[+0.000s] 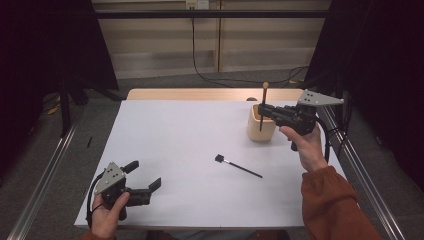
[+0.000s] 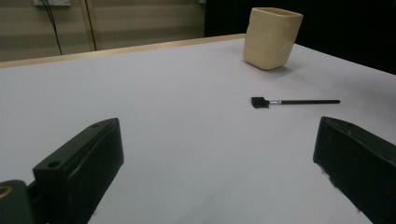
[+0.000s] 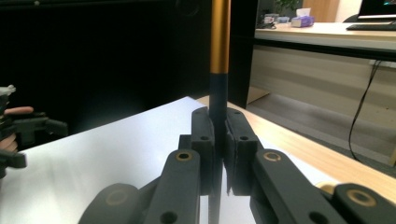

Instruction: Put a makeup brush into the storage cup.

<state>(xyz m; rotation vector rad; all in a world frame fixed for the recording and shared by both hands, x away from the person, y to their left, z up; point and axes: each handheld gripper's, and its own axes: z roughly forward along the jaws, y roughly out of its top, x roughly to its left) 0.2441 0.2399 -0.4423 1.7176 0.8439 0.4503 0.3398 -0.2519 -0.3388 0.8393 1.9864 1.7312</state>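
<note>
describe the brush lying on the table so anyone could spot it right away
On the white table, look toward the person from the cream cup. The small brush lies flat there, thin black handle, square dark head, unlike the gold-banded brush upright in the right gripper.

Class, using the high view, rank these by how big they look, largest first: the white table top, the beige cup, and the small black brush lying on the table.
1. Table top
2. Cup
3. Brush, longer than the cup is wide but far thinner

left hand-held gripper [image 1: 145, 176]: jaws wide apart, low near table | right hand-held gripper [image 1: 263, 111]: jaws clamped, raised
</note>
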